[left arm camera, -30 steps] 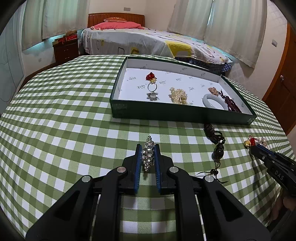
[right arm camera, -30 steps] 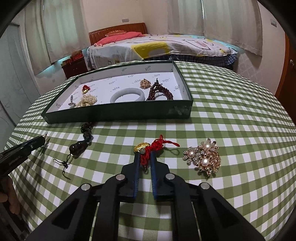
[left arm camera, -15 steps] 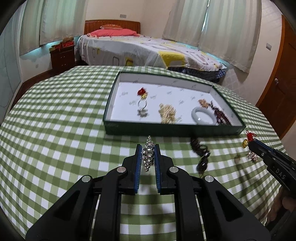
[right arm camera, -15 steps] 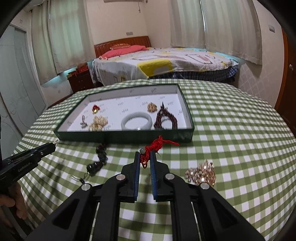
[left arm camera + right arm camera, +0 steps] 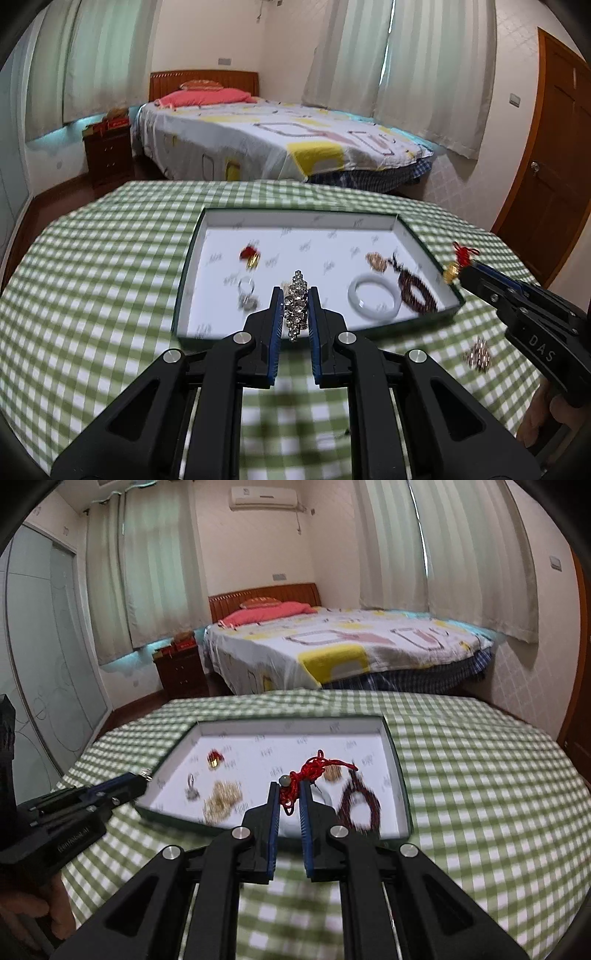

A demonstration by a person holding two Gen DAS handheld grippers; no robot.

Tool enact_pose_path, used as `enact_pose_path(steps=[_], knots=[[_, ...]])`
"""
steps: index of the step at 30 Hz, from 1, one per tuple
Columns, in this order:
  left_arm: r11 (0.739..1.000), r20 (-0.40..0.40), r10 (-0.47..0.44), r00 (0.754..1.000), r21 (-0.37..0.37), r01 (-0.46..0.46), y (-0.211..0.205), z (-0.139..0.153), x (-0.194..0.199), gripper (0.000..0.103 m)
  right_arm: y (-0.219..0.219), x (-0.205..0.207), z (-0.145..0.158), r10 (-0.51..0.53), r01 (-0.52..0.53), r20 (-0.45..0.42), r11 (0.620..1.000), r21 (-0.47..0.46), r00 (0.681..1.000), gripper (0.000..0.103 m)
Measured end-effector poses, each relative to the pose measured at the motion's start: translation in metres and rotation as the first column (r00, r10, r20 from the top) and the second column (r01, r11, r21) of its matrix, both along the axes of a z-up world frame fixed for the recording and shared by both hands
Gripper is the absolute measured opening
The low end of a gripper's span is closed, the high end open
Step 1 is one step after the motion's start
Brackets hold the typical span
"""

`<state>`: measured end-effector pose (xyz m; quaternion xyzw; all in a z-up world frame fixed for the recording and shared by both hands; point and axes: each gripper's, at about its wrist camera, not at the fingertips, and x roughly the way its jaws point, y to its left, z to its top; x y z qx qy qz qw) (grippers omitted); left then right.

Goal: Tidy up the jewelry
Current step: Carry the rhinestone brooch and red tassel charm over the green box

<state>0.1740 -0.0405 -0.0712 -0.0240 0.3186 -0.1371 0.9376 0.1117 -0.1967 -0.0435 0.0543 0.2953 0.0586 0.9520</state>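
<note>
My left gripper is shut on a rhinestone brooch and holds it above the front edge of the green tray. My right gripper is shut on a red knotted cord charm with a gold piece, raised over the tray's front right part; it also shows in the left wrist view. In the tray lie a white bangle, dark red beads, a ring, a red-gold charm and a gold bead cluster.
A gold pearl brooch lies on the green checked tablecloth right of the tray. The left gripper shows at the left of the right wrist view. A bed and nightstand stand beyond the table.
Both grippers have risen and moved forward over the tray with their pieces still held. The table looks farther below in both views.
</note>
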Motion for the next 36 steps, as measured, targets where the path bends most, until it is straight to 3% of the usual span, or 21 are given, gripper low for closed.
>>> enact_pose_path(steps=[7,12,24,36], knots=[[1.0,0.055,-0.002,0.998,-0.001,0.002,-0.013,0.015,0.035,0.013,0.006,0.032,0.016,0.016,-0.016,0.062,1.0,0.005,0.998,0.011],[1.0,0.061,-0.004,0.998,0.01,0.003,-0.023,0.009,0.067,0.013,0.008,0.056,0.009,0.029,-0.03,0.059,0.999,0.013,0.998,0.011],[0.999,-0.15,0.017,0.989,0.048,-0.01,-0.033,-0.06,0.131,0.013,0.014,0.12,-0.055,0.067,-0.063,-0.138,0.997,0.034,0.988,0.011],[0.997,-0.237,0.029,0.971,0.083,-0.01,-0.034,-0.081,0.146,0.013,0.017,0.133,-0.076,0.073,-0.068,-0.242,0.997,0.031,0.967,0.011]])
